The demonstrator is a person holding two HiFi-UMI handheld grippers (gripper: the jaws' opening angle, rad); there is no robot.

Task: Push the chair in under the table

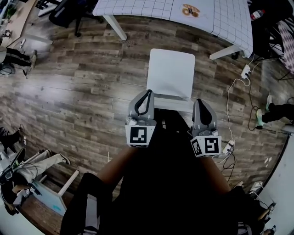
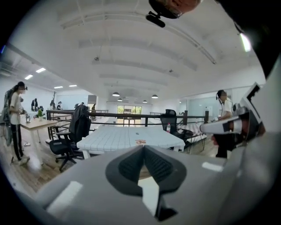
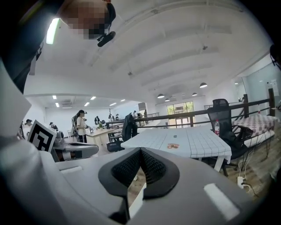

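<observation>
- The chair (image 1: 171, 73) stands well clear of the table (image 1: 138, 8), with bare floor (image 1: 92, 69) between them and the backrest (image 1: 172, 102) nearest the person
- The left claw (image 1: 148, 92) is fully closed and holds nothing, its tip at the backrest's left end; the right claw (image 1: 200, 102) is likewise closed and empty at the right end; actual contact cannot be confirmed
- Advised: press both tips evenly and level, so the chair runs straight between the table legs (image 1: 115, 27) without slewing or tipping

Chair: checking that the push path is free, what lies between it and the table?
Only bare wooden floor lies between the chair and the table. The head view shows this.
</observation>
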